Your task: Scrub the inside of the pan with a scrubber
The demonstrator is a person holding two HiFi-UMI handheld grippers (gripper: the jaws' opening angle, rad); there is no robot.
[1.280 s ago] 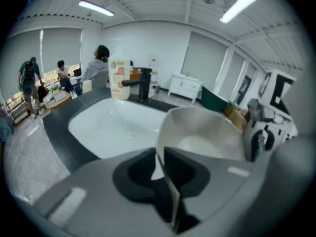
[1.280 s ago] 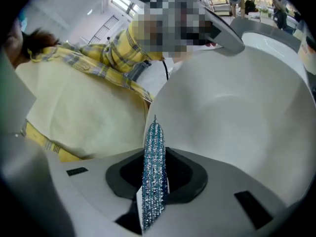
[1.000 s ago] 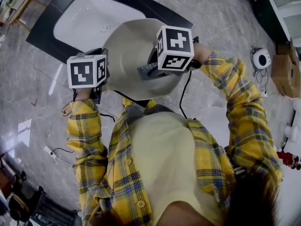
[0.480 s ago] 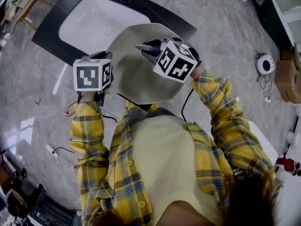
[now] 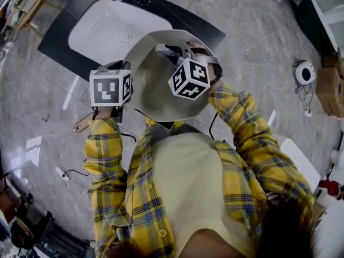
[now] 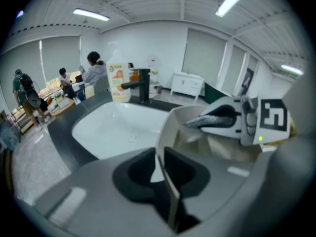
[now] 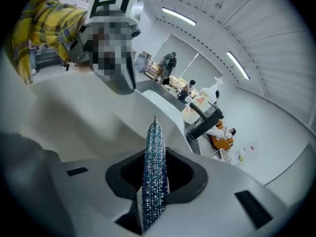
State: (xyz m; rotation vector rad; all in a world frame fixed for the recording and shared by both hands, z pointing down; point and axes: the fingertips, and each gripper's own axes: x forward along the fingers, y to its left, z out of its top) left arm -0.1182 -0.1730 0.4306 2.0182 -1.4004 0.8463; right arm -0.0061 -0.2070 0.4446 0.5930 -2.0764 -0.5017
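Clamping the rim edge-on between its jaws, the left gripper (image 6: 164, 184) holds the pale pan (image 5: 153, 85) tilted in front of the white sink (image 5: 99, 28). The right gripper (image 7: 152, 196) is pinched on a glittery metallic scrubber (image 7: 154, 152) that reaches into the pan. Scrubbing looks to be the step in hand. Next, the scrubber needs pressing against the inner wall and sweeping across it.

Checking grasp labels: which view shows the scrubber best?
Right gripper view: the scrubber stands centre frame, edge-on, clamped in the right gripper, with its mesh sharp. Head view shows only its end beyond the marker cube, at the far side of the pan. Left gripper view shows it side-on, small, above the pan.
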